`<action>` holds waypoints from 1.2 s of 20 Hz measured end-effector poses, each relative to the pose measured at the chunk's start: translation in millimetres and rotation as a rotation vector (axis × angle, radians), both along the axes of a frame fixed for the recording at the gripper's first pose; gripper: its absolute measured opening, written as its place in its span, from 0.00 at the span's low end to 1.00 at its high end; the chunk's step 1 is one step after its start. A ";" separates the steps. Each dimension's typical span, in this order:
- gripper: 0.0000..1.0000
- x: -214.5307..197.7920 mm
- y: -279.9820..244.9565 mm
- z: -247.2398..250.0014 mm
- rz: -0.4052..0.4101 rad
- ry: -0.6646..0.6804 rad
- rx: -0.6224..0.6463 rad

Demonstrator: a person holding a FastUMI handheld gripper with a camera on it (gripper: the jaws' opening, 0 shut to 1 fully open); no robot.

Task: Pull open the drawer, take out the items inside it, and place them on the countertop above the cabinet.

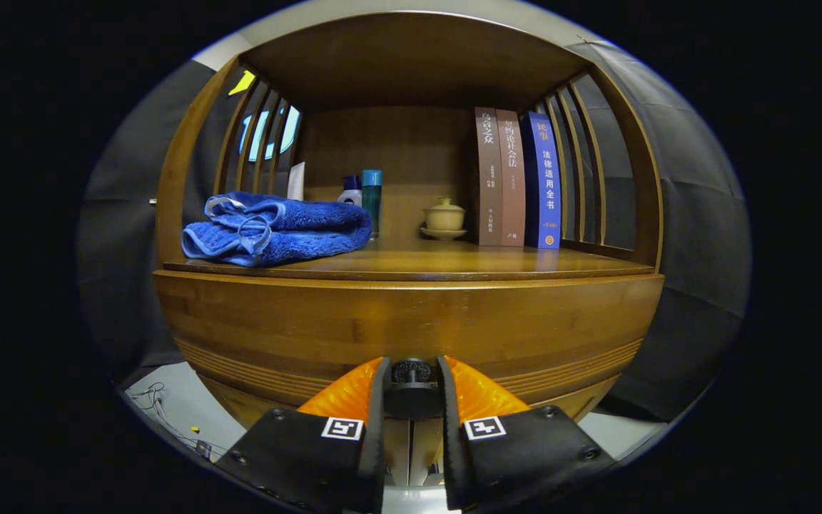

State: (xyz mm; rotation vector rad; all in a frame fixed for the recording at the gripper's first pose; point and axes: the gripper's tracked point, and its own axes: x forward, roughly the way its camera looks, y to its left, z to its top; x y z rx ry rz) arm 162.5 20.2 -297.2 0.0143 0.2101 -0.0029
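On the countertop (411, 265), three books (518, 178), one towel (275, 228), gripper (412, 371) clamped on drawer knob (412, 371)

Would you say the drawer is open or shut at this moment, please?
Shut: the drawer front sits flush with the cabinet, the tongs flanking its knob.

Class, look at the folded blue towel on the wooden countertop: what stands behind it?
Behind the folded blue towel stand a white bottle and a teal-capped bottle; their bases are hidden. The gripper flanks the dark round drawer knob.
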 end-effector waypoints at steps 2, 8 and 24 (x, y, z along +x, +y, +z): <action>0.37 -10.3 -0.4 1.7 0.009 -0.002 0.005; 0.37 -51.3 -4.8 5.3 0.008 0.003 0.025; 0.37 -137.3 -10.0 7.1 0.030 0.034 0.045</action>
